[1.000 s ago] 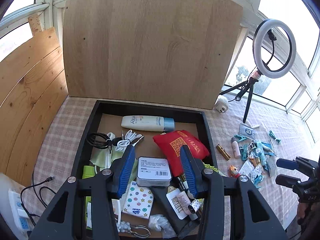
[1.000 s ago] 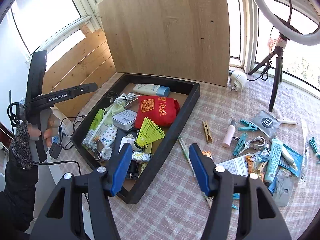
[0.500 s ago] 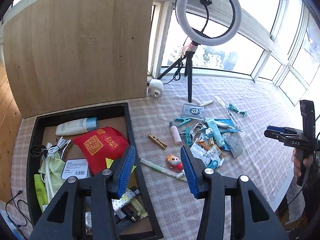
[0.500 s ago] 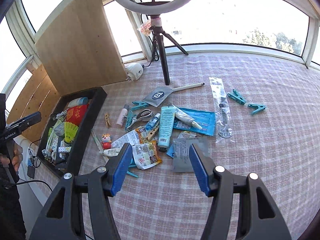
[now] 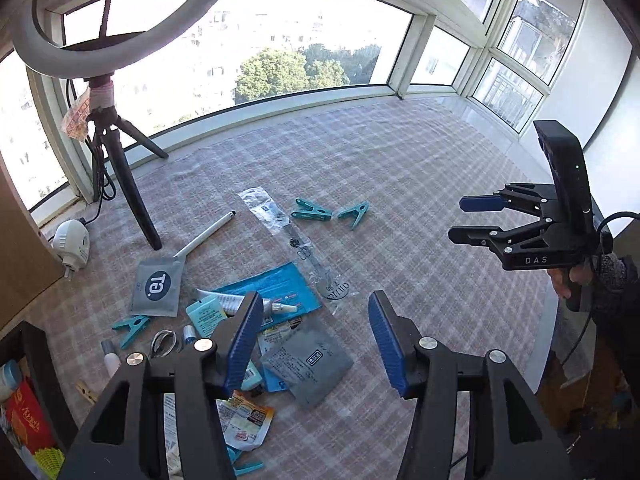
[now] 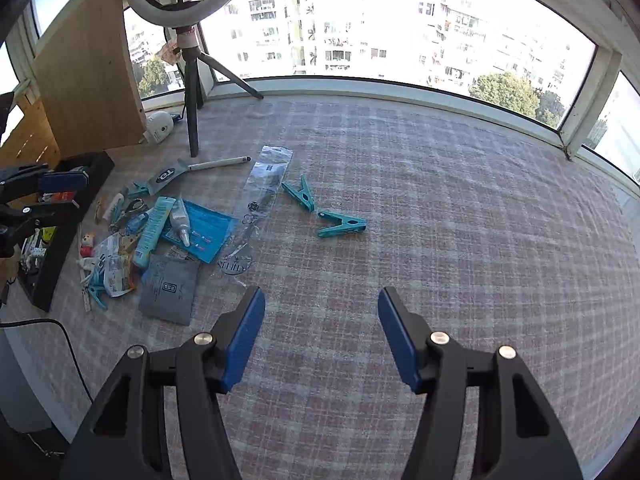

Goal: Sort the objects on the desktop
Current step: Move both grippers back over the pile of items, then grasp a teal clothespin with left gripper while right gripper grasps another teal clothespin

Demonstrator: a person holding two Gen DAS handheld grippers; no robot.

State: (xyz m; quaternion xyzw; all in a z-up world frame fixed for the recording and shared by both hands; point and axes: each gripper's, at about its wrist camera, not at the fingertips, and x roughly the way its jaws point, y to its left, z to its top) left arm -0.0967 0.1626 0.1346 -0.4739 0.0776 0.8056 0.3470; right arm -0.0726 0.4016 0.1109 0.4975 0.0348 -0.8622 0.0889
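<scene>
My left gripper (image 5: 316, 320) is open and empty above a heap of small items: grey sachets (image 5: 306, 362), a blue packet (image 5: 276, 286), a white tube (image 5: 256, 304), snack wrappers (image 5: 244, 420). Two teal clothespins (image 5: 312, 213) (image 5: 354, 213) lie apart further out, next to a clear plastic bag (image 5: 266, 210). My right gripper (image 6: 321, 314) is open and empty over bare checked tablecloth; the clothespins (image 6: 298, 194) (image 6: 341, 229) lie ahead of it, the heap (image 6: 168, 236) to its left. The black tray (image 6: 60, 240) sits far left.
A ring light on a tripod (image 5: 120, 184) stands at the back left with a white plug adapter (image 5: 72, 240) and a stylus (image 5: 204, 236). A wooden board (image 6: 88, 68) leans behind the tray. Windows bound the table's far side. The right gripper also shows in the left wrist view (image 5: 468, 220).
Both grippers have swung right, away from the black tray, toward the loose items and the open tablecloth. Both have stayed open and empty.
</scene>
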